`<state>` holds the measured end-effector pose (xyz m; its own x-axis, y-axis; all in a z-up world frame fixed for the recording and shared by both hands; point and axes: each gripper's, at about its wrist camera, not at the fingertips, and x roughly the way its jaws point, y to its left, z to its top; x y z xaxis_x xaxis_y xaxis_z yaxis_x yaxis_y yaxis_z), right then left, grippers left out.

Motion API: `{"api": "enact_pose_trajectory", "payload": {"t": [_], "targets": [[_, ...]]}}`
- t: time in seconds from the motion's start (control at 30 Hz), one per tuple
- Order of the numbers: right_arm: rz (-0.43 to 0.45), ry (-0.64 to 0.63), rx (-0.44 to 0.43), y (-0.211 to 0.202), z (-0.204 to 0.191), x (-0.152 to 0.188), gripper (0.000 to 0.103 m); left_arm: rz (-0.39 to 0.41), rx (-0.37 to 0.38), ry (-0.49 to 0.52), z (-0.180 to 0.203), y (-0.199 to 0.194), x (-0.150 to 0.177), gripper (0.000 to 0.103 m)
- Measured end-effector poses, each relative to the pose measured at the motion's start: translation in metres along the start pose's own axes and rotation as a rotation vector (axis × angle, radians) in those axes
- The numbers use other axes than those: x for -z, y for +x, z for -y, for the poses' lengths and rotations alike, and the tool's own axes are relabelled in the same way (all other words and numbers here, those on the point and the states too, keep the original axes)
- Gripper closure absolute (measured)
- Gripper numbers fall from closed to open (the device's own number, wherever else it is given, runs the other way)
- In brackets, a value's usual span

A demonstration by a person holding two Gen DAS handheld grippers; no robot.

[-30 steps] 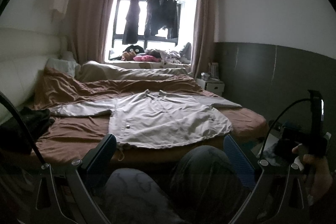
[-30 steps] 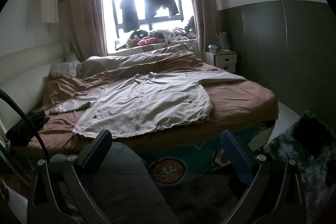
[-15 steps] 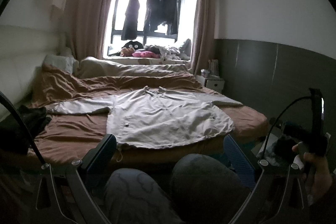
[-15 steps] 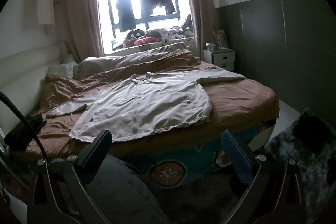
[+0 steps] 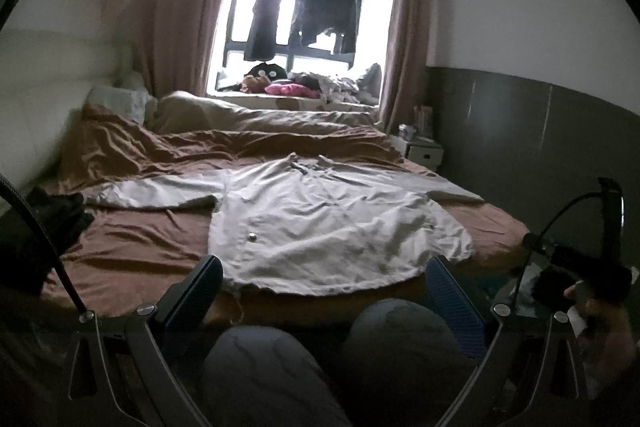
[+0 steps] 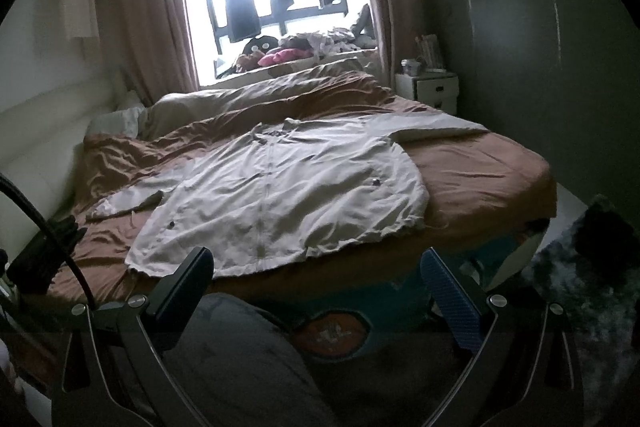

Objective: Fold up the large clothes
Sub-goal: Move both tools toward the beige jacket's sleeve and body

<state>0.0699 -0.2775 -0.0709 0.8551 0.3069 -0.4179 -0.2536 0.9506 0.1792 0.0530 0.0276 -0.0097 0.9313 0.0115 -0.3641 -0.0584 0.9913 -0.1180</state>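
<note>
Jacket (image 5: 320, 223) lies spread beyond both wide-apart, empty tongs (image 5: 324, 287).

Window-sill heap (image 5: 296, 87) — pink, dark and pale items too small and backlit to identify; the dark hanging garments (image 5: 304, 15) read as silhouettes only. Black bundle (image 5: 48, 223) at the bed's left edge: kind indiscernible, partly behind a cable. The person's knees (image 5: 320, 359) hide the bed's near side in the left wrist view — nightstand (image 6: 428, 89) contents too small to tell.
</note>
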Motion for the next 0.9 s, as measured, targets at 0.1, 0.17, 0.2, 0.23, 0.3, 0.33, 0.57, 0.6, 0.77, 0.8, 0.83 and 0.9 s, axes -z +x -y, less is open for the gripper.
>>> {"api": "enact_pose_trajectory", "payload": {"t": [0.1, 0.17, 0.2, 0.23, 0.3, 0.33, 0.57, 0.6, 0.77, 0.8, 0.83, 0.9], "targets": [[-0.008, 0.001, -0.007, 0.017, -0.003, -0.007, 0.0, 0.011, -0.025, 0.011, -0.008, 0.014, -0.006, 0.001], [-0.017, 0.001, -0.019, 0.032, -0.008, -0.014, 0.0, 0.017, -0.023, 0.007, -0.016, 0.022, -0.009, 0.001], [-0.019, 0.0, -0.022, 0.038, -0.01, -0.016, 0.0, 0.015, -0.021, 0.006, -0.021, 0.028, -0.011, 0.001], [-0.028, 0.001, -0.03, 0.049, -0.015, -0.022, 0.0, 0.012, -0.03, 0.007, -0.025, 0.034, -0.014, 0.001], [-0.035, -0.003, -0.046, 0.064, -0.023, -0.03, 0.0, 0.0, -0.068, 0.004, -0.035, 0.048, -0.019, 0.001], [-0.034, -0.009, -0.055, 0.073, -0.03, -0.037, 0.0, -0.004, -0.077, -0.002, -0.04, 0.052, -0.02, 0.001], [-0.045, -0.009, -0.133, 0.13, -0.066, -0.067, 0.0, -0.075, -0.134, -0.043, -0.087, 0.092, -0.032, 0.001], [-0.049, -0.004, -0.137, 0.138, -0.069, -0.069, 0.0, -0.083, -0.152, -0.042, -0.094, 0.098, -0.033, 0.001], [-0.087, 0.028, -0.2, 0.191, -0.092, -0.085, 0.0, -0.137, -0.194, -0.091, -0.129, 0.129, -0.038, 0.003], [-0.094, 0.032, -0.212, 0.201, -0.097, -0.088, 0.0, -0.148, -0.208, -0.093, -0.136, 0.135, -0.039, 0.004], [-0.1, 0.034, -0.219, 0.21, -0.1, -0.092, 0.0, -0.153, -0.217, -0.095, -0.142, 0.14, -0.041, 0.004], [-0.107, 0.042, -0.23, 0.223, -0.101, -0.097, 0.0, -0.165, -0.236, -0.106, -0.156, 0.15, -0.045, 0.004]]}}
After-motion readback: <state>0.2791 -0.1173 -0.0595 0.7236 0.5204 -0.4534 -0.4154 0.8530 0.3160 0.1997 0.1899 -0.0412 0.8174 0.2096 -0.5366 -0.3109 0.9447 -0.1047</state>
